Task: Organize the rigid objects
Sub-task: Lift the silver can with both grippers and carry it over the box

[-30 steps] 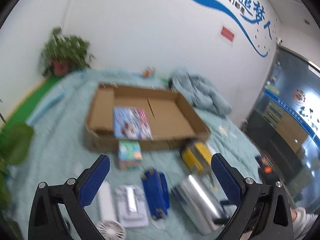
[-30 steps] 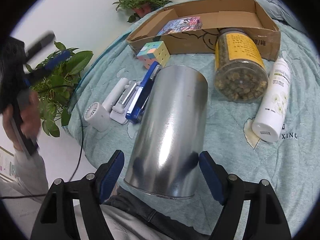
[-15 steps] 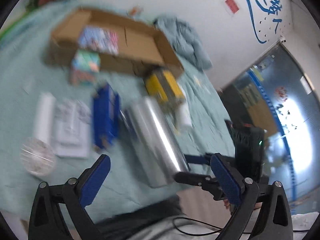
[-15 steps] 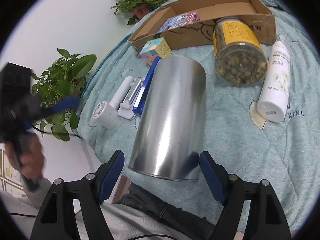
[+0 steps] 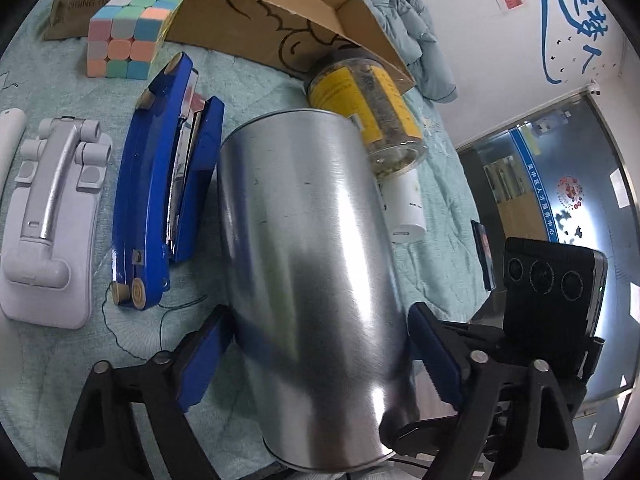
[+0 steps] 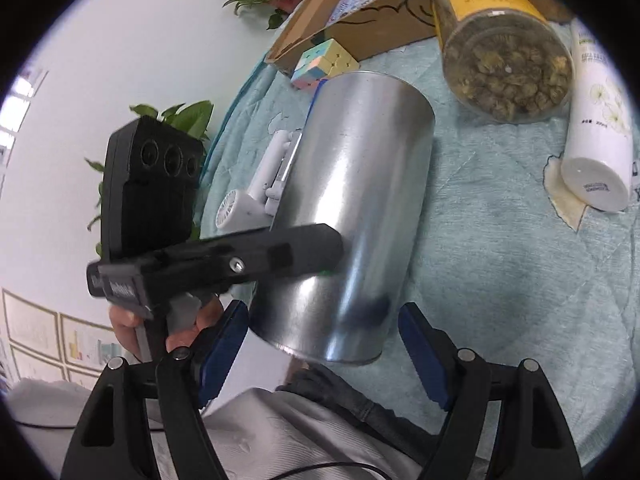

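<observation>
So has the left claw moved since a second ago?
Yes. The left claw has come down from over the cardboard box onto the silver can, its jaws closing around it.

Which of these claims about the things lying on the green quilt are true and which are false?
1. The metal can lies on its side between both grippers' jaws. True.
2. The puzzle cube sits inside the cardboard box. False: it sits outside, against the box's front wall.
3. The blue stapler lies between the can and the white phone stand. True.
4. The jar with the yellow label is empty. False: it is full of dried buds.
</observation>
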Motion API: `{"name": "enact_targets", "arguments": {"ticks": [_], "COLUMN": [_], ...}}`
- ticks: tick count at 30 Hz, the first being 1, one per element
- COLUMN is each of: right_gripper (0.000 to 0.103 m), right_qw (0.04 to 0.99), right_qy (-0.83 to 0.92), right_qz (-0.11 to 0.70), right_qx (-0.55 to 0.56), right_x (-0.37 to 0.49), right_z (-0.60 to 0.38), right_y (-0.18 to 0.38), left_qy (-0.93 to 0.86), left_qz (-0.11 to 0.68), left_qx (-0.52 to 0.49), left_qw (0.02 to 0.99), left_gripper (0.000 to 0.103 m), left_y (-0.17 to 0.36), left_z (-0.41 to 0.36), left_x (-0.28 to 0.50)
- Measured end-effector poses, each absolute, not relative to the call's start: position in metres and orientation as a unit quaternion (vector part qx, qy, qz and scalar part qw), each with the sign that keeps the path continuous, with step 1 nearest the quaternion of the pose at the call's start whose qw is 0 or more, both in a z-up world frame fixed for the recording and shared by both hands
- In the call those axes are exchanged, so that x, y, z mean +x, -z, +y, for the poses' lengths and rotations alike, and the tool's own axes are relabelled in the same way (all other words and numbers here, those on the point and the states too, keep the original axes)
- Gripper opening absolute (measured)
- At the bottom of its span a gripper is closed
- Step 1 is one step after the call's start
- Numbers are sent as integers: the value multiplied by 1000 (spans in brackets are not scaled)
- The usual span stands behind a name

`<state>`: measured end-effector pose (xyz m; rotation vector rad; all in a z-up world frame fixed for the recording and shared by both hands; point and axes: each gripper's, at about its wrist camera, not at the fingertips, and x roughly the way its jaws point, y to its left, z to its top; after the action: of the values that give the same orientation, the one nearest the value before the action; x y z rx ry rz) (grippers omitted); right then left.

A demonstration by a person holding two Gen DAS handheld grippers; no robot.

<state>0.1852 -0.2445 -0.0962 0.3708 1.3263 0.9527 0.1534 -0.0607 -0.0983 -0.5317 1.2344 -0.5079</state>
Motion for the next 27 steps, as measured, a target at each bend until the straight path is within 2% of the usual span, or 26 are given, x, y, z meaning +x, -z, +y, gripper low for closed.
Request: {"name": "enact_targets", "arguments": {"ticks": [6,10,17,27], "right_gripper": [80,80,80,80], "right_qw": [679,701,736,775], "right_qy": [-416,-404,-407,-424], "right_qz": [584,572,527,459], "right_qx": [155,136,118,95], "right_x": [186,181,192,251], "right_z": [-226,-221,-221,-217], "right_y": [96,85,48,-15], "left_qy": [217,217,211,215], "left_qz": [563,548,496,435], "left_qx": [-237,-229,-202,-164], "left_qw": [761,775,818,859], "left_gripper": [85,84,83,83], "left_y": [108,95,40,-42], "left_z": [-58,-57,-56,-46], "left_x": [156,153,163,231]}}
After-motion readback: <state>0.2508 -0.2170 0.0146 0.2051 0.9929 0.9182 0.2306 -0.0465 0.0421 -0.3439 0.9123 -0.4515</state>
